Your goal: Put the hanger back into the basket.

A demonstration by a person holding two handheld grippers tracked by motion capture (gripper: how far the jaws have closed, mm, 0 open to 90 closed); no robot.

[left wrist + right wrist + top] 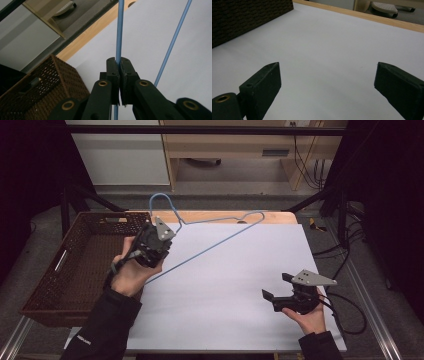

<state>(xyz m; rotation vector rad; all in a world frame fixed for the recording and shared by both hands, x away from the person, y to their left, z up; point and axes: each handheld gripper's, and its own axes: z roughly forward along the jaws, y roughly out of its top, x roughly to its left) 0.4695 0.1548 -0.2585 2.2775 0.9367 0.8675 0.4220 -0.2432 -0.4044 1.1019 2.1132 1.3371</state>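
Blue wire hanger (119, 32) pinched in left hand-held gripper (119, 65), above white sheet (235, 285)

A wooden table (280, 217) carries a white sheet (240, 290) and wicker basket (80, 265).

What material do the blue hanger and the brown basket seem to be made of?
Hanger: likely thin metal wire with a smooth blue coating; the sign is its slim, even, bent rod, clamped in the left gripper. Basket: looks like dark brown woven wicker or plastic imitation, matte; the sign is its regular weave texture.
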